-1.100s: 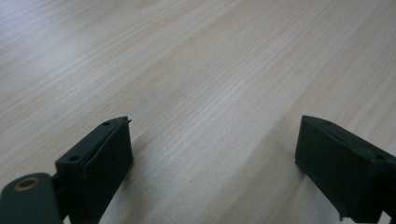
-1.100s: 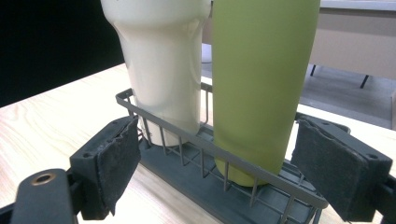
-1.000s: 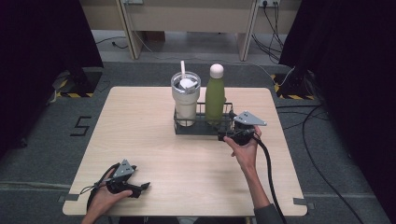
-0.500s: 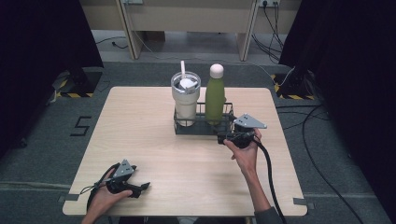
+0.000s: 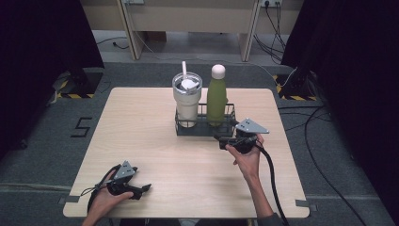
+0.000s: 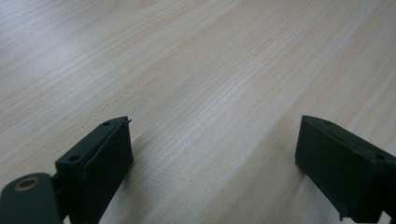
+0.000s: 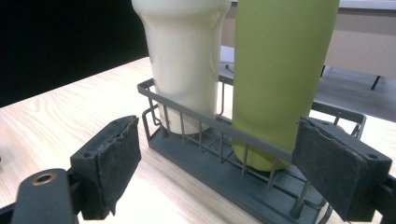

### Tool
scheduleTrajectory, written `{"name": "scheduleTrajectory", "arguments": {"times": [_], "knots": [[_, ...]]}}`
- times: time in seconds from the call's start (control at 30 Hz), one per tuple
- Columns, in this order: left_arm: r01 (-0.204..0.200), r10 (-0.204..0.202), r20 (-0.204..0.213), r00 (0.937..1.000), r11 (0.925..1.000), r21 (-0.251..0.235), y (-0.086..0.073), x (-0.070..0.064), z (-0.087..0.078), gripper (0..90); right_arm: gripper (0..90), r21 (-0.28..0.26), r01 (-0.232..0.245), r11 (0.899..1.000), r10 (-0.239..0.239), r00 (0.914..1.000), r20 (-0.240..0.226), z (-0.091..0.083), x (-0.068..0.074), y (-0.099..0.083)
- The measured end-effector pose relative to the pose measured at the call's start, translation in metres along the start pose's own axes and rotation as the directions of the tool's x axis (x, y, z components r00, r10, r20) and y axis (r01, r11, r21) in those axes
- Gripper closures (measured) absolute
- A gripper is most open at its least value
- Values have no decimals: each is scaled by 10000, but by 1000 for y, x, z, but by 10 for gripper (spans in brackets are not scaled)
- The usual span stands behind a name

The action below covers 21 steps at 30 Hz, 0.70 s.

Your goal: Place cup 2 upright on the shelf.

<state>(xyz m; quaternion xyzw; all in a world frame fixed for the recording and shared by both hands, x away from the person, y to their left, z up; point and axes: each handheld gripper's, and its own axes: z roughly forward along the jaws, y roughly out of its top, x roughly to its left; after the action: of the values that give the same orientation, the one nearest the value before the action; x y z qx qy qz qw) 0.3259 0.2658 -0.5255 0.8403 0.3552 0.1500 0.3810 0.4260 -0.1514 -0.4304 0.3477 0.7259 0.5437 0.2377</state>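
Observation:
A dark wire basket (image 5: 186,129) stands near the table's far middle. In it are a cream tumbler (image 5: 187,101) with a lid and straw and a green bottle (image 5: 217,100) with a white cap. My right gripper (image 5: 221,140) is open, close to the basket's front right corner. In the right gripper view the basket (image 7: 243,163), the tumbler (image 7: 184,56) and the bottle (image 7: 275,70) stand just beyond the open gripper (image 7: 233,163). My left gripper (image 5: 145,189) lies open on the table near its front left edge, with bare wood between its jaws (image 6: 212,158).
The wooden table (image 5: 141,136) stands on grey carpet. A cable (image 5: 270,174) trails from my right gripper over the table's front right part. Desk legs and cables are on the floor behind the table.
My right gripper has slid a little to the left along the basket's front right corner. The left gripper stays where it was.

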Motion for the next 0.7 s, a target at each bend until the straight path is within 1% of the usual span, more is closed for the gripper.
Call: {"name": "scheduleTrajectory", "arguments": {"times": [0.3, 0.7], "knots": [[-1, 1, -1, 10000, 10000, -3, 0, 0, 0, 103, 152, -89, -47, 9999, 46, 9999, -129, -6, 5, -5], [-4, 4, 0, 10000, 10000, -3, 0, 0, 0, 103, 150, -70, 96, 9999, -98, 9996, -251, -14, 13, -12]]}}
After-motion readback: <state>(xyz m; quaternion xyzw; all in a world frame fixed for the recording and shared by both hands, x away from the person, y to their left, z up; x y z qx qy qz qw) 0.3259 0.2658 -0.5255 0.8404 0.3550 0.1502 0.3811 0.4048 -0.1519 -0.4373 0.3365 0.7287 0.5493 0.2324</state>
